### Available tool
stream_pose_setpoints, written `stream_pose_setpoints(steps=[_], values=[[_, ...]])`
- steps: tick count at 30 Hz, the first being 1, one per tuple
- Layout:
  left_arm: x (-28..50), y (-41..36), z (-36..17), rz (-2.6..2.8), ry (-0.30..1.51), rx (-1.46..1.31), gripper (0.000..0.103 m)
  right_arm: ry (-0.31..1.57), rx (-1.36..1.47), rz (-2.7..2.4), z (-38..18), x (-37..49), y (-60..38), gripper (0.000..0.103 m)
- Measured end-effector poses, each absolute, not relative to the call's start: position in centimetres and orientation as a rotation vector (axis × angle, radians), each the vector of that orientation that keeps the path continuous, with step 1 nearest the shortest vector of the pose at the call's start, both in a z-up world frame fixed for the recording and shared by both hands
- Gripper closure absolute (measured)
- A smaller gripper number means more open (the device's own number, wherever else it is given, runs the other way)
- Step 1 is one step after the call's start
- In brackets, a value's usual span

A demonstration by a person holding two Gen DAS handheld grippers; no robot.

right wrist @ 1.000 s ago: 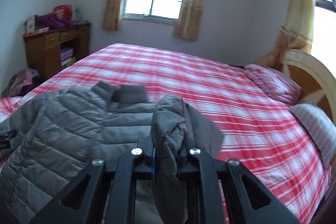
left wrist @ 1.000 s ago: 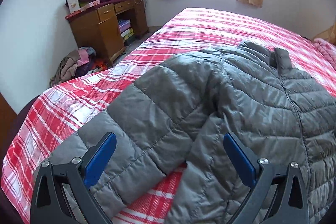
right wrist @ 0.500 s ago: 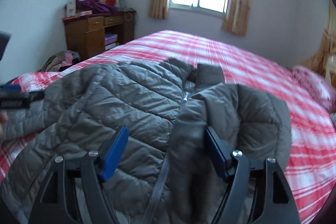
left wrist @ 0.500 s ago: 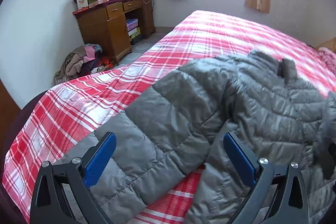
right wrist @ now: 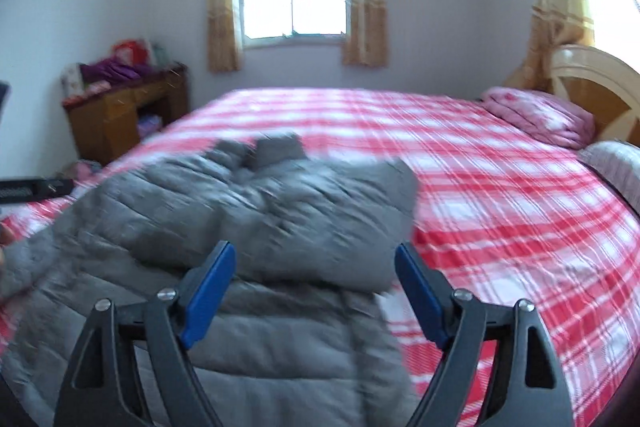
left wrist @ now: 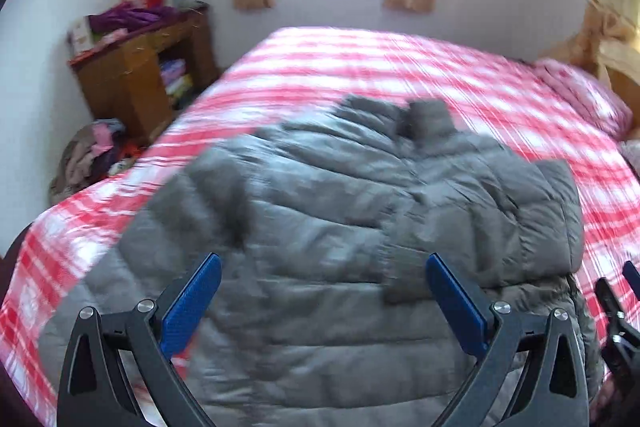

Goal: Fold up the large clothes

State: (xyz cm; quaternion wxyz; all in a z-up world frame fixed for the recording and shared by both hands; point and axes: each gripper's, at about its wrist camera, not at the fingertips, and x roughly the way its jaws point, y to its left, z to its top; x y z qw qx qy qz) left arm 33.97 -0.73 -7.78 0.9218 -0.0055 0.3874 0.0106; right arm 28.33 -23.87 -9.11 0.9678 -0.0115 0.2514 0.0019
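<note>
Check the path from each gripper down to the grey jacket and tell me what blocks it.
Nothing visible does. The left gripper and right gripper are both open above the grey jacket, with no other object between them and it on the bed.

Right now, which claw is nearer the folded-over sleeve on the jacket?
Right, as far as the blur allows. The right claw hangs open just over the folded sleeve. The left claw hangs open over the jacket body; the sleeve lies toward its right finger.
</note>
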Motion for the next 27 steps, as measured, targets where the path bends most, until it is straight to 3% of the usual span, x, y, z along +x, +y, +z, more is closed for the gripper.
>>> stream_pose_setpoints(steps=[6,8,9,10,13,18,27], values=[[38.5,-5.4,-12.3,-0.051,0.893,-0.006,0.001,0.598,-0.042,-0.134,-12.5,29.3,-28.0,0.019],[39.6,-6.6,-13.5,-0.073,0.911,-0.003,0.005,0.622,-0.002,-0.143,-13.6,29.2,-29.3,0.019],[40.0,-7.2,-14.1,-0.088,0.921,0.001,0.022,0.645,0.016,-0.146,-14.3,29.5,-29.8,0.018],[40.4,-7.6,-14.7,-0.1,0.936,0.007,0.046,0.66,0.028,-0.146,-14.7,29.5,-30.2,0.018],[40.5,-7.9,-15.1,-0.129,0.935,0.011,0.075,0.69,0.069,-0.142,-15.5,29.7,-30.8,0.017],[39.0,-6.0,-13.6,-0.089,0.861,0.053,0.085,0.711,0.078,-0.179,-15.8,29.7,-31.6,0.016],[36.9,0.6,-13.5,-0.018,0.833,0.02,0.085,0.782,0.07,-0.289,-17.0,29.9,-33.6,0.016]])
